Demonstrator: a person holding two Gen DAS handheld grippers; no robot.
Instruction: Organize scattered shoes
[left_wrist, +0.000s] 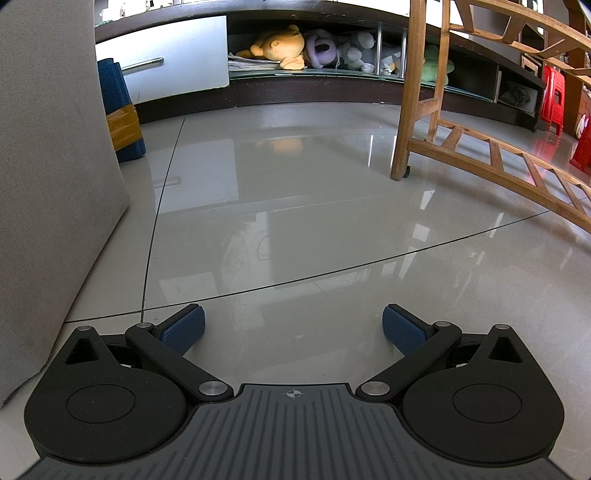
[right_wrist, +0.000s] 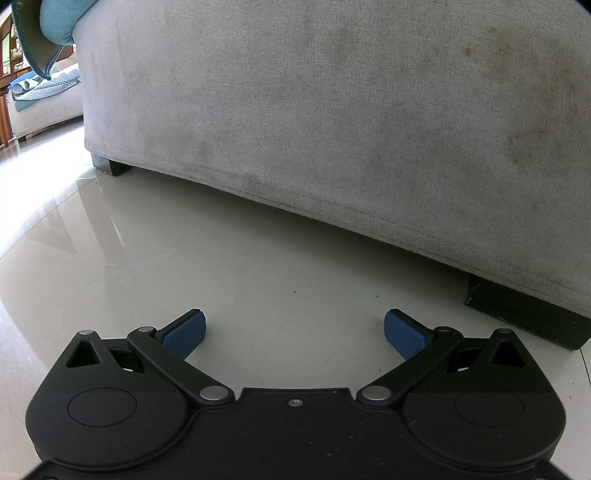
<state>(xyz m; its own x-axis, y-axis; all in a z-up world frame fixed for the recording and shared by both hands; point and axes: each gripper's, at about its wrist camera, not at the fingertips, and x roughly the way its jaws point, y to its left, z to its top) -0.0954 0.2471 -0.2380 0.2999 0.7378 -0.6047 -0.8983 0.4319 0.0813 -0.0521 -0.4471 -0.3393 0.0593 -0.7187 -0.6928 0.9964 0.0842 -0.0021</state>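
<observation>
No shoe showed in either view, so where the shoes lay could not be told, and nothing of the sorting could be seen as done; by these views all of it seemed still to lie ahead, beginning with finding a shoe. In the left wrist view, the grey side of the sofa (left_wrist: 55, 155) filled the left edge of the floor (left_wrist: 295, 206), with a blue roll (left_wrist: 120, 107) banded in yellow tape standing just behind it. Farther back a low cabinet (left_wrist: 177, 62) ran along the far edge of the floor, soft toys (left_wrist: 295, 48) heaped on its open shelf, and a wooden frame (left_wrist: 424, 110) stood at the right with red stools (left_wrist: 554, 96) beyond. The left gripper (left_wrist: 293, 326) was held low and nearly level over bare tile, its blue pads (left_wrist: 184, 328) spread wide with nothing between them. In the right wrist view, the right gripper (right_wrist: 294, 329) hovered just as low, pointed at the sofa's front face (right_wrist: 332, 110) and the dark gap beneath it, a black sofa foot (right_wrist: 524, 314) near its right finger; its jaws also stood fully apart and empty.
</observation>
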